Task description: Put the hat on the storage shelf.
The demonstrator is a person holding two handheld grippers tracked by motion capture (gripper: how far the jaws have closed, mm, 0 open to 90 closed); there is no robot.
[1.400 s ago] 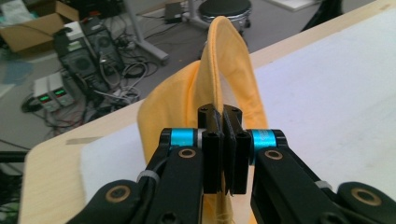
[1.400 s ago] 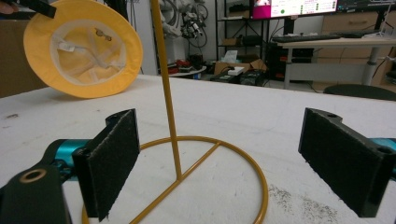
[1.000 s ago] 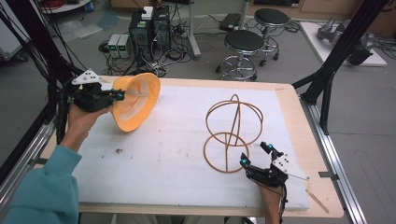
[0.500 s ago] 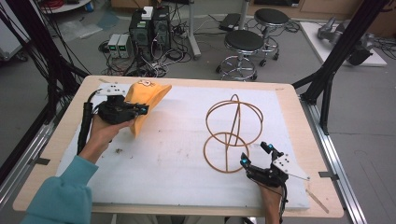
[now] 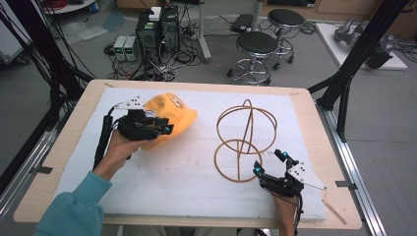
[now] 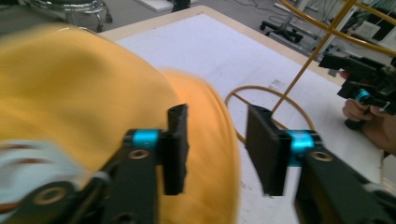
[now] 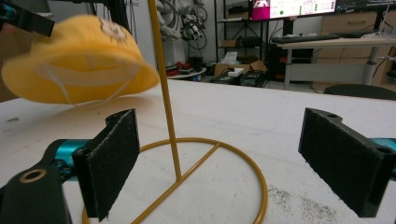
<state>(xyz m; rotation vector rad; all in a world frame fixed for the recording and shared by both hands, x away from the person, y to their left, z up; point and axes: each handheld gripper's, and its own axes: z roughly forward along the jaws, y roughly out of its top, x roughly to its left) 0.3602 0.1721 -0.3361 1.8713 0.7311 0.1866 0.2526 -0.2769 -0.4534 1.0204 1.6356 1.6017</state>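
The yellow hat (image 5: 169,118) hangs lifted off the white mat (image 5: 187,172) at the left side of the tabletop (image 5: 314,113), carried by the left gripper (image 5: 164,129), while the gold wire stand (image 5: 244,140) sits upright to its right, its round base ring flat on the mat. In the left gripper view the jaws stand partly apart with the hat's brim running between and behind them, yet the blur keeps me from telling whether the pads truly pinch the fabric, so the hold itself is uncertain. The right gripper (image 5: 269,163) rests just beside the stand's base ring, jaws wide open and holding nothing; in its own view the ring and the upright rod rise between the two pads. The step in hand looks like carrying the hat across to settle it over the stand's top hoops. To do that well, the left gripper should keep the hat's opening facing down and level, bring it above the top of the stand rather than in from the side, and lower it straight so the crown seats on the hoops. The stand is light wire and could tip or slide, so the right gripper would do well to close on the base ring or the rod and steady it before the hat touches. The hat's white chin cord (image 7: 70,100) dangles below and could snag on the wire.
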